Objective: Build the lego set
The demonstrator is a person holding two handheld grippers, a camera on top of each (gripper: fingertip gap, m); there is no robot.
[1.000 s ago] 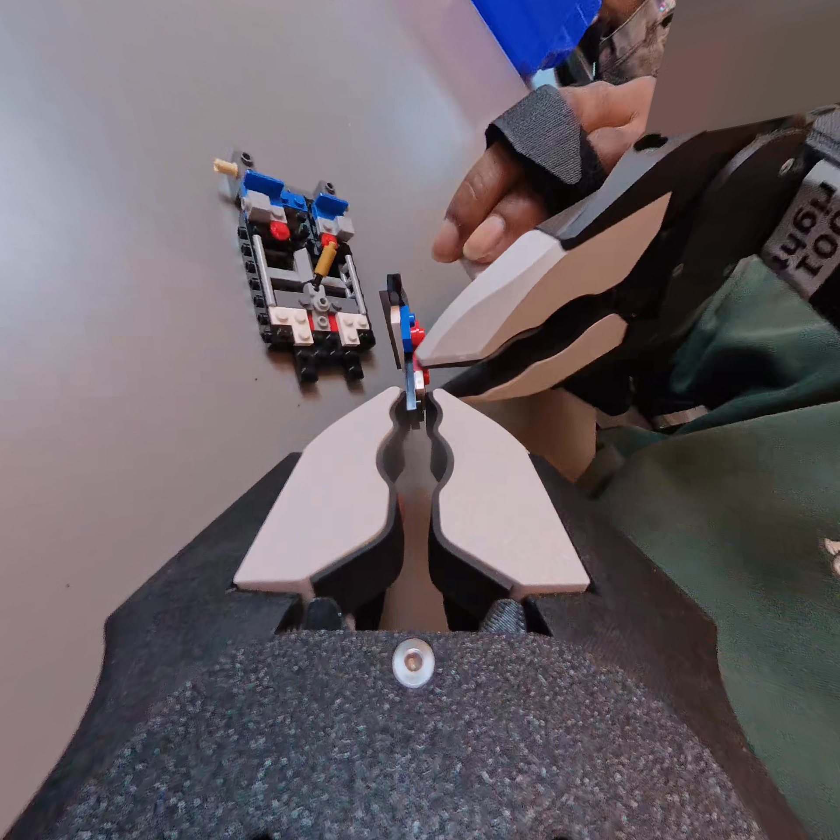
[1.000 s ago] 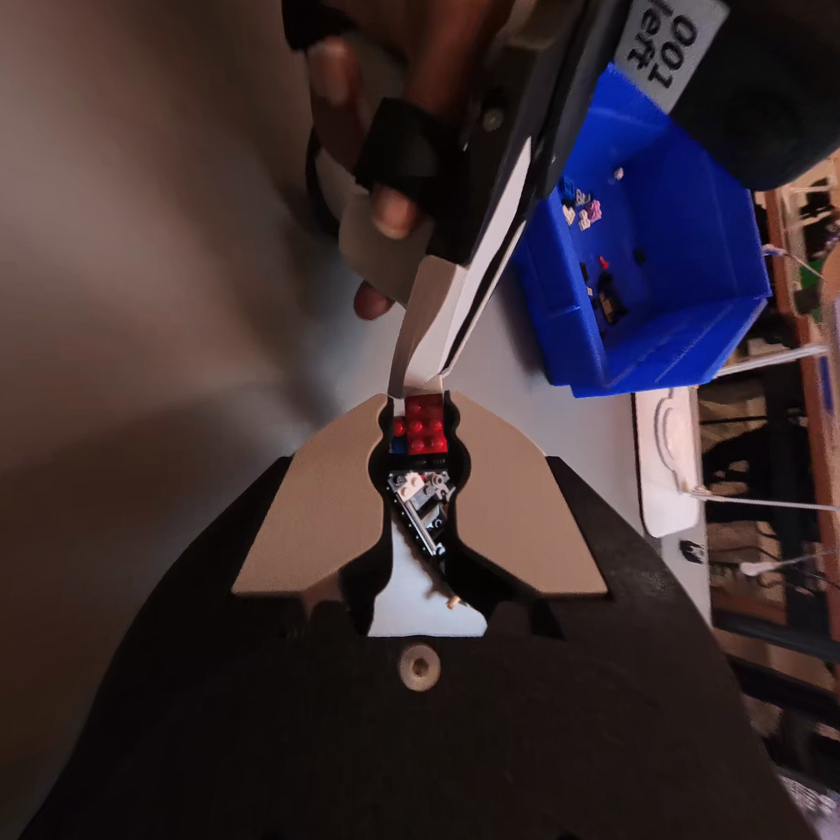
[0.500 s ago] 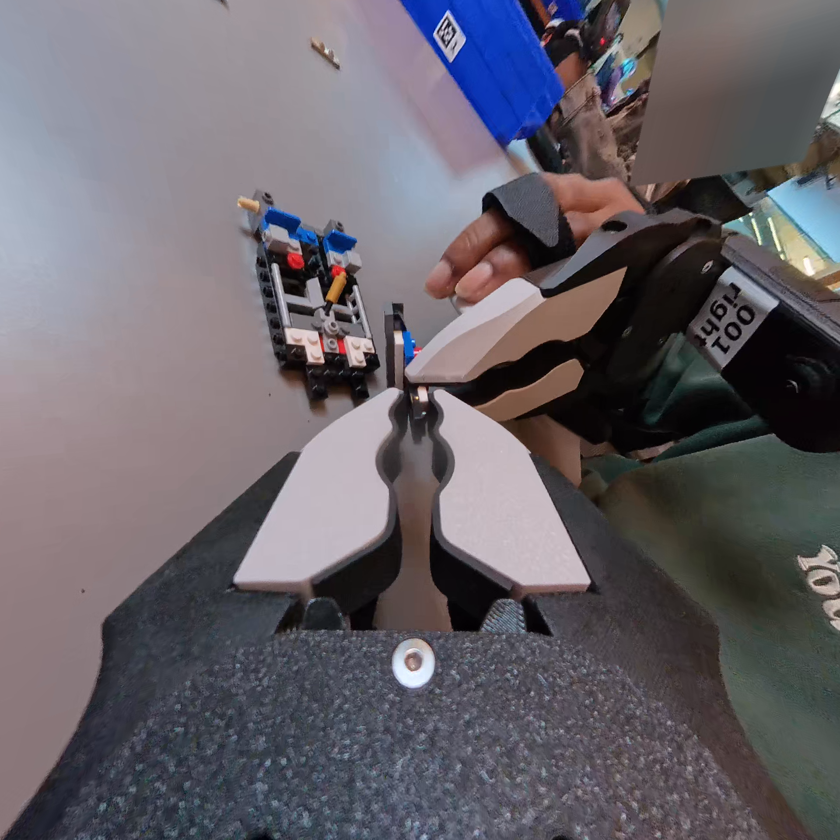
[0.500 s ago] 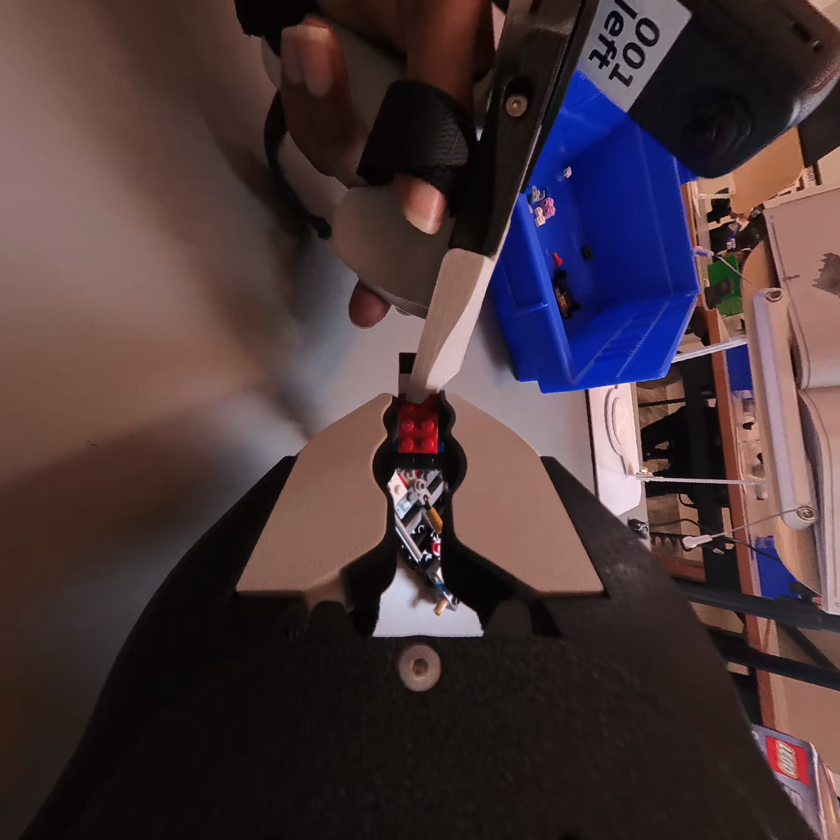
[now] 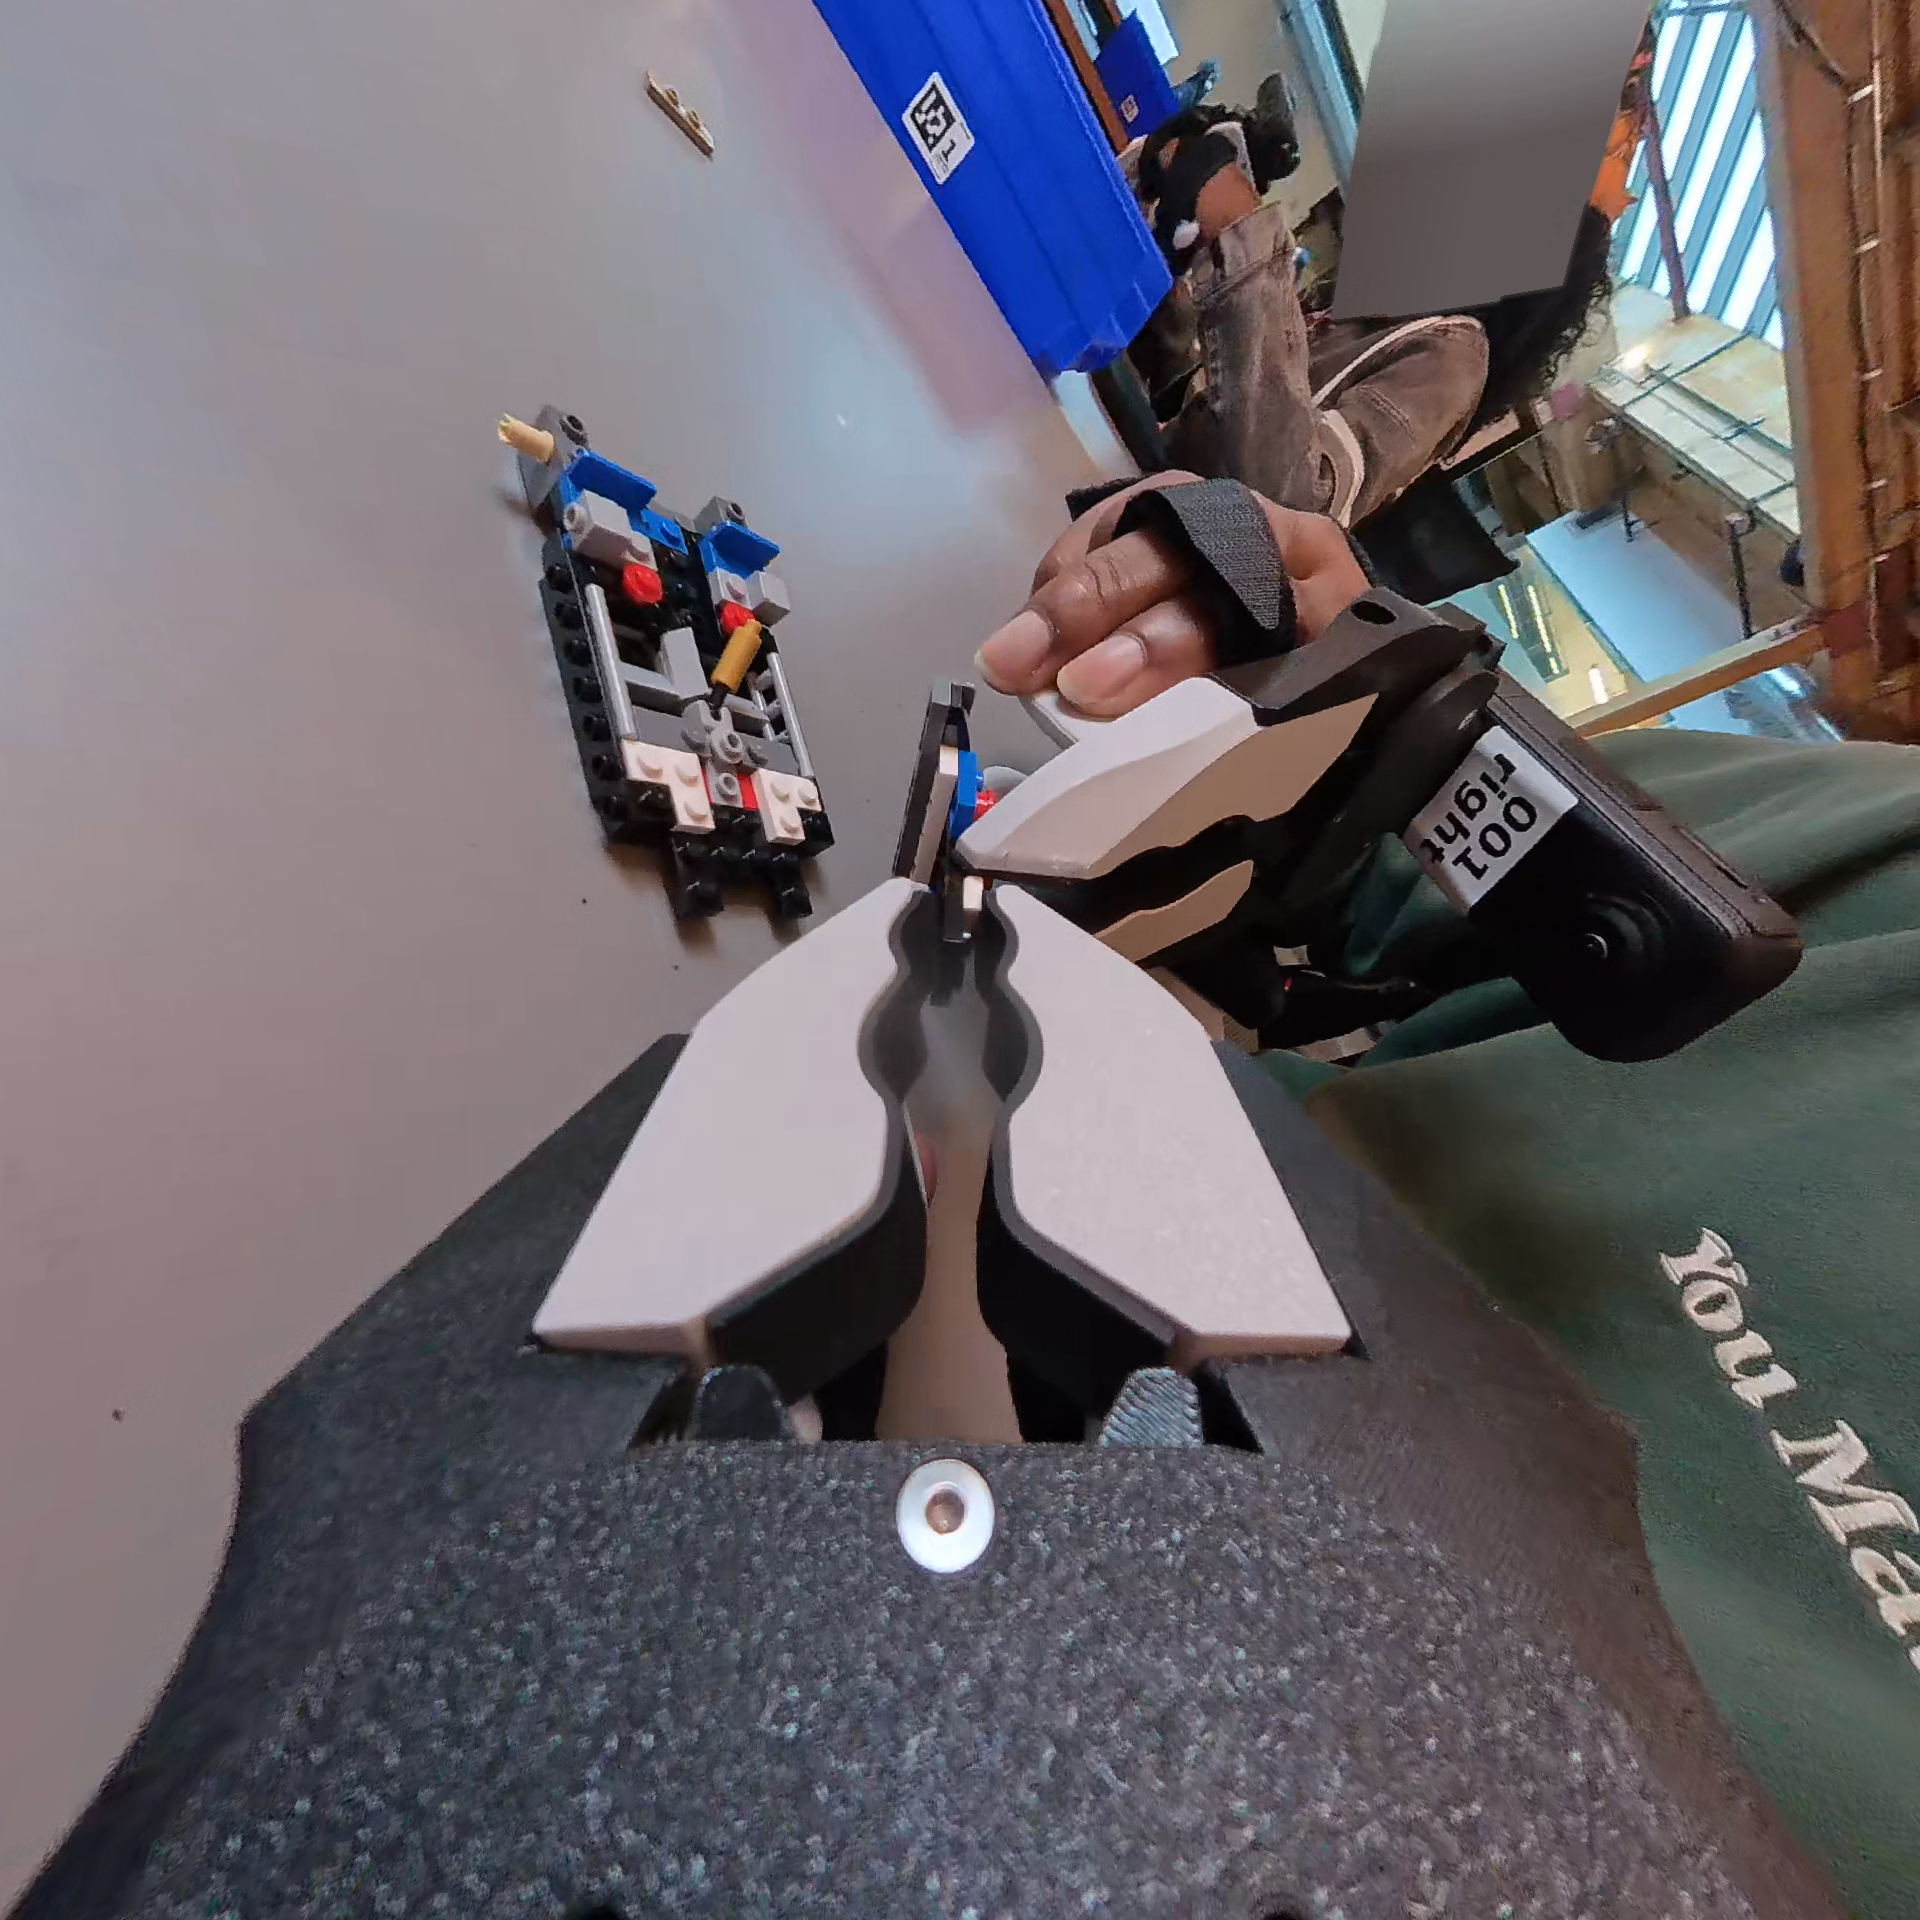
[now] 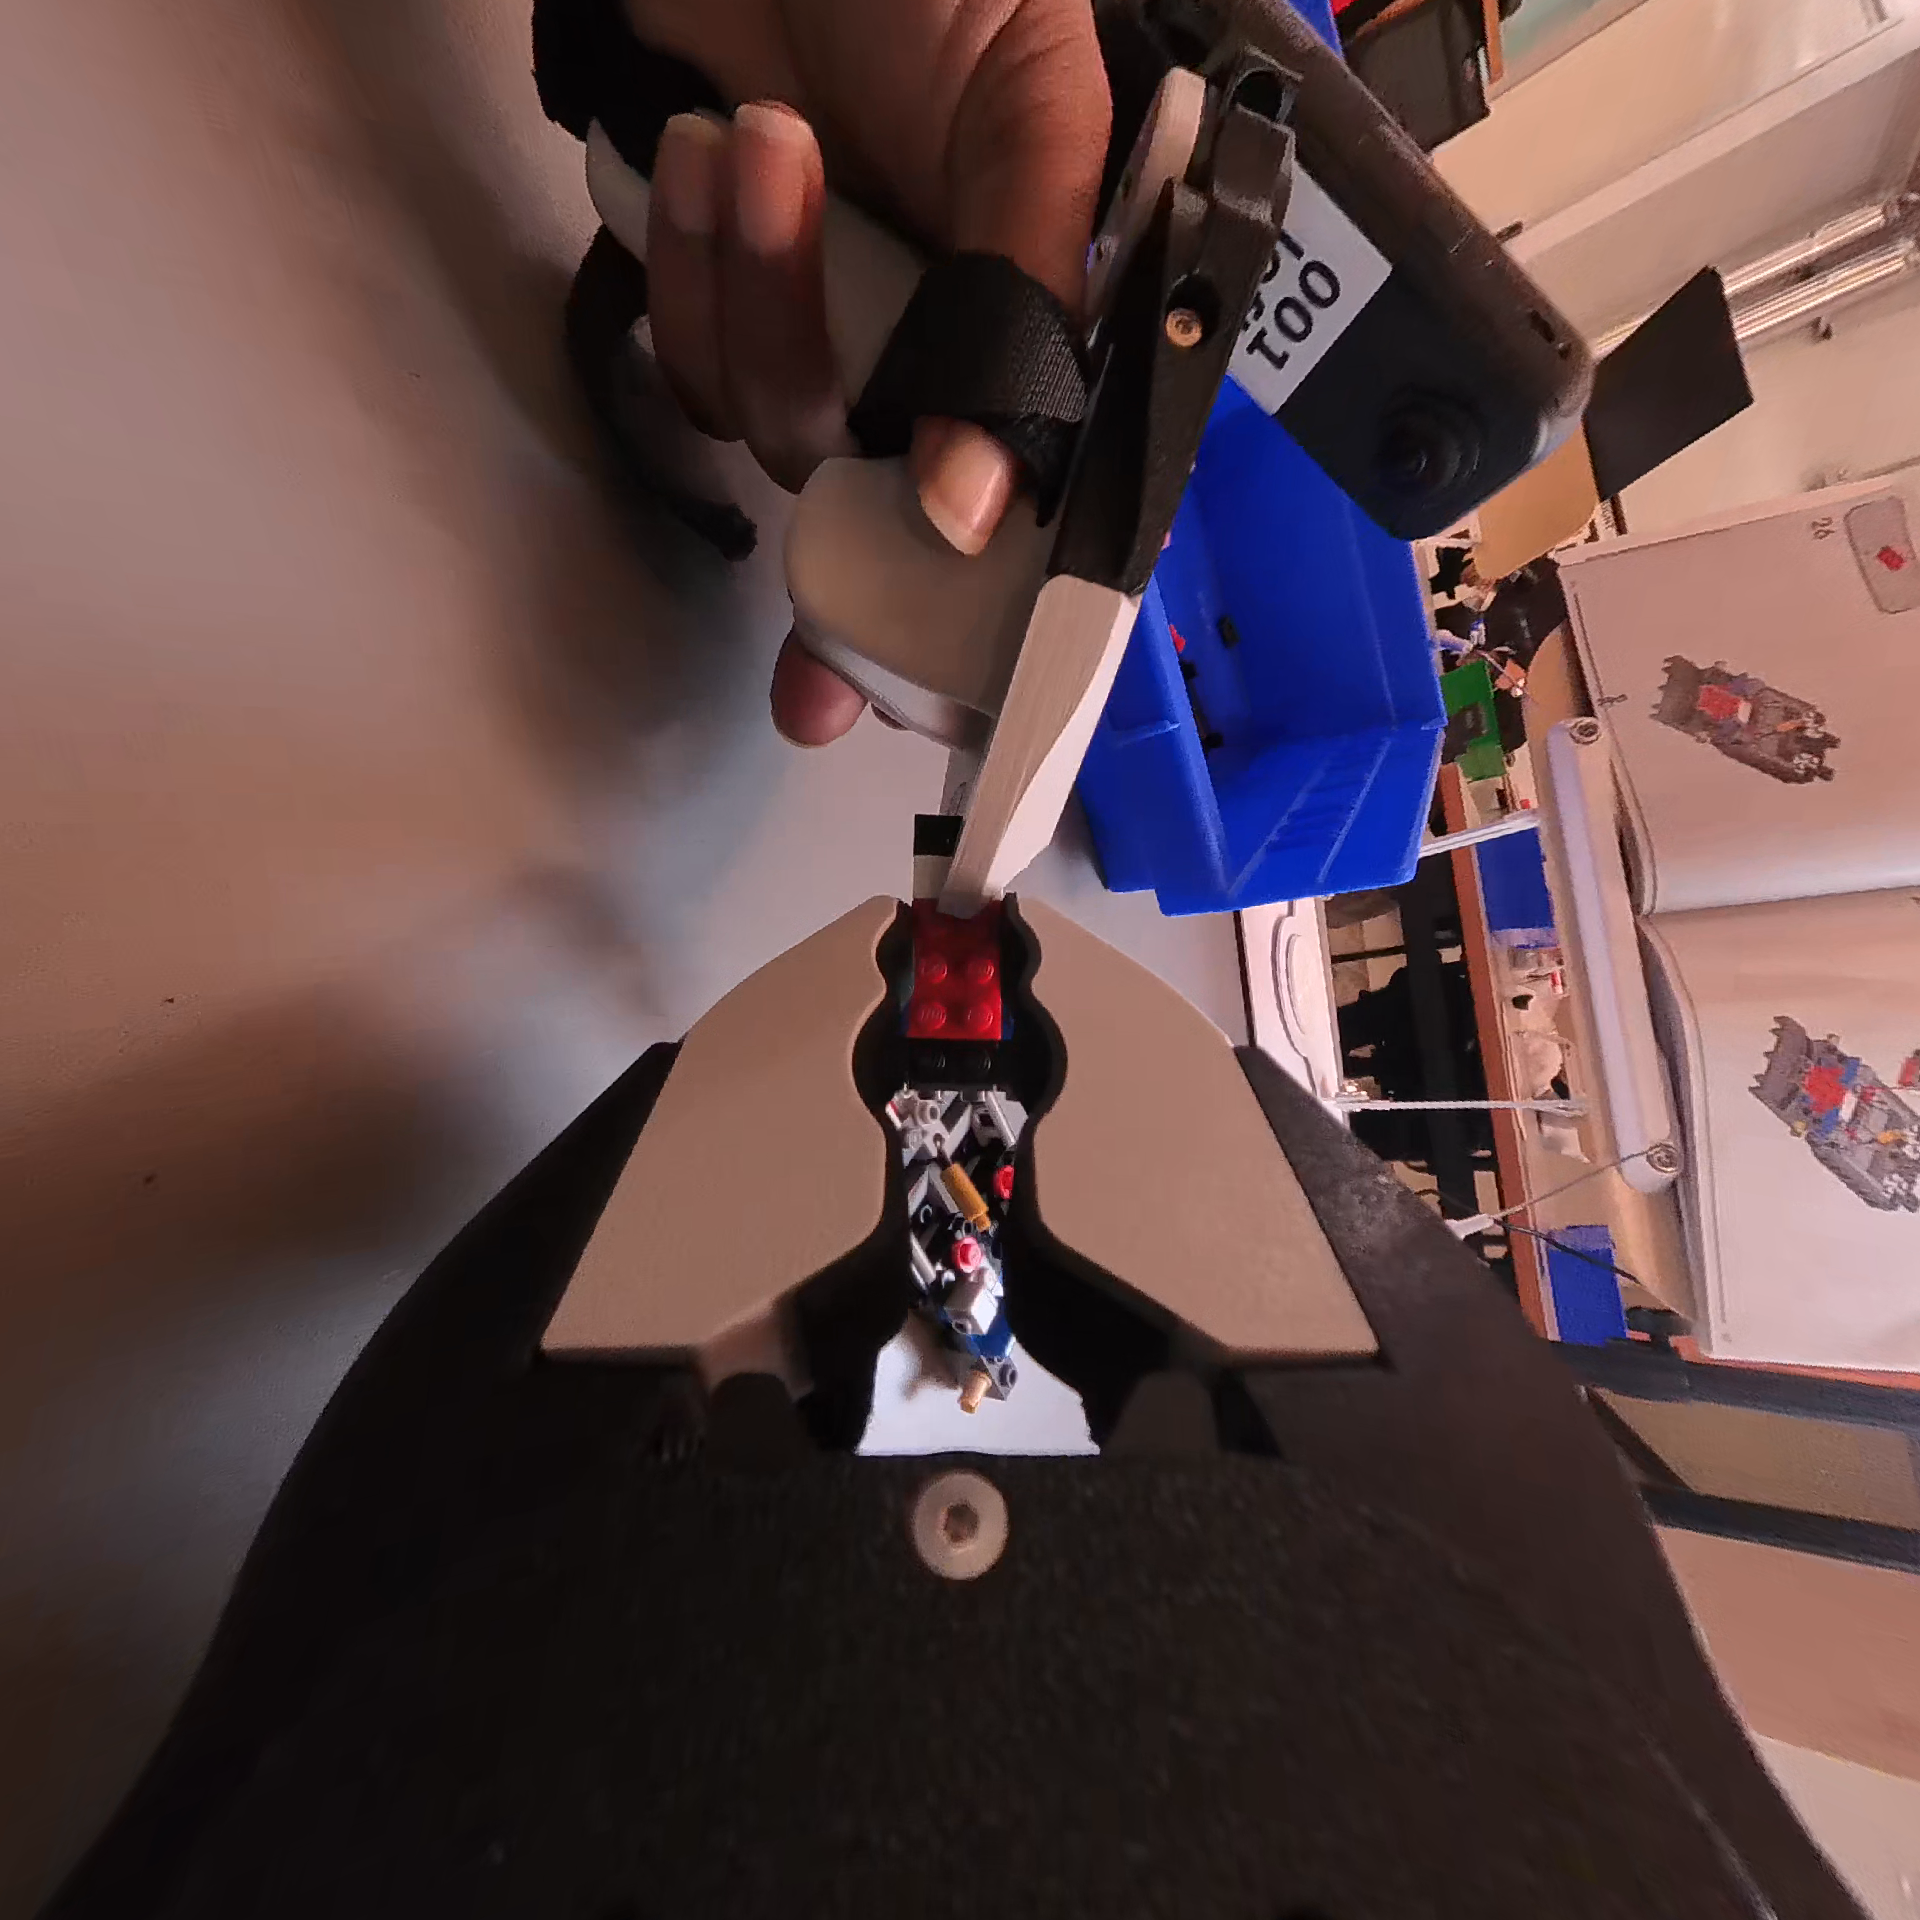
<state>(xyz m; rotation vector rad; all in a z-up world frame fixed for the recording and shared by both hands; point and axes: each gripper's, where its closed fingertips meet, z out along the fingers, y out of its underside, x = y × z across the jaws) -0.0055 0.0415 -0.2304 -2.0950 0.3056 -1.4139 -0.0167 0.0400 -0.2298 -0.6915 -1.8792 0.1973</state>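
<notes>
My left gripper (image 5: 951, 900) is shut on the lower edge of a small brick assembly (image 5: 938, 792) of black, grey, blue and red pieces, held above the grey table (image 5: 260, 727). My right gripper (image 6: 956, 916) is shut on the same assembly, on its red brick (image 6: 956, 982). In the left wrist view the right gripper (image 5: 987, 847) comes in from the right. In the right wrist view the left gripper (image 6: 975, 875) comes in from above. A flat toy vehicle chassis (image 5: 675, 665) lies on the table to the left, also seen between my right fingers (image 6: 956, 1216).
A blue bin (image 6: 1278, 675) with several loose pieces stands on the table beyond the grippers; it also shows in the left wrist view (image 5: 1018, 177). A small tan piece (image 5: 681, 109) lies far back. An open instruction booklet (image 6: 1766, 831) is at the right. A green sleeve (image 5: 1662, 1247) is close. My left and right fingertips are right by each other.
Both grippers stay shut on the small assembly and have tilted together. The red brick sits deeper between my right fingers. The chassis has not moved on the table.
</notes>
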